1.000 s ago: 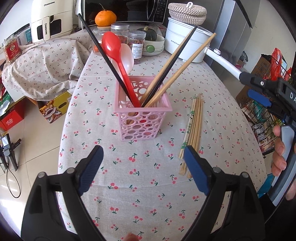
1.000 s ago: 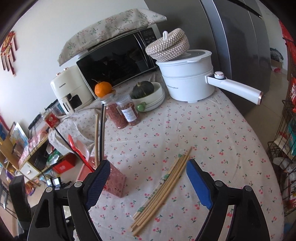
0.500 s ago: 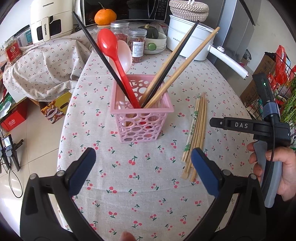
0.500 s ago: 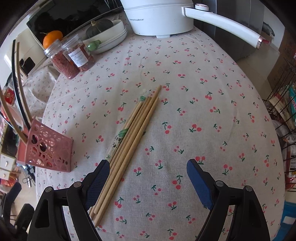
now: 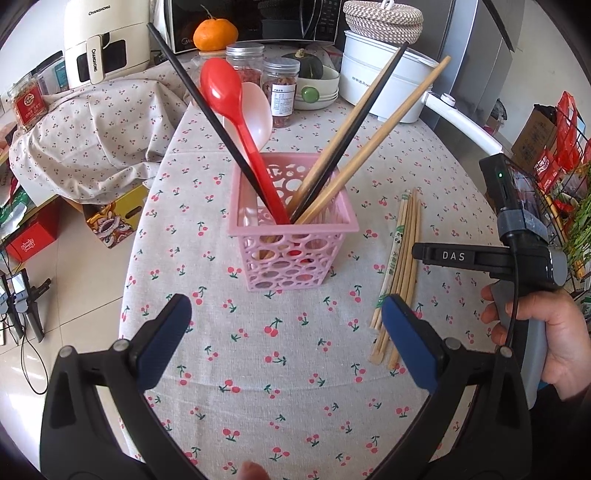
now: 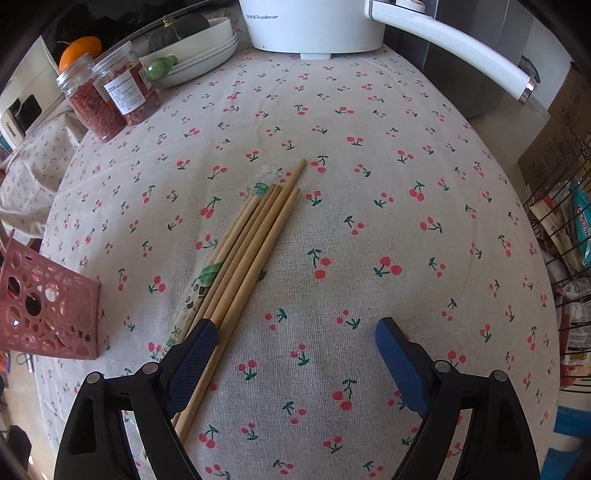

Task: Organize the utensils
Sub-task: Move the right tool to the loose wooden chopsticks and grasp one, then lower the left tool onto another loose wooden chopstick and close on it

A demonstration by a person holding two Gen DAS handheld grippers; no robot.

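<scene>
A round desk (image 5: 295, 369) under a cherry-print cloth fills both views. At the top of the right wrist view stands a white electric pot (image 6: 314, 26) with a long handle. A pink perforated plastic basket (image 5: 291, 236) sits mid-frame in the left wrist view, holding a red plastic spoon (image 5: 236, 122), black and wooden chopsticks. To its right a bundle of loose bamboo chopsticks (image 6: 243, 251) lies flat on the cloth. The left hand-held gripper (image 5: 286, 336) hangs spread wide and empty at the bottom. The right hand-held gripper (image 6: 291, 354) is opening, nothing gripped, its left finger over the bundle's near ends.
</scene>
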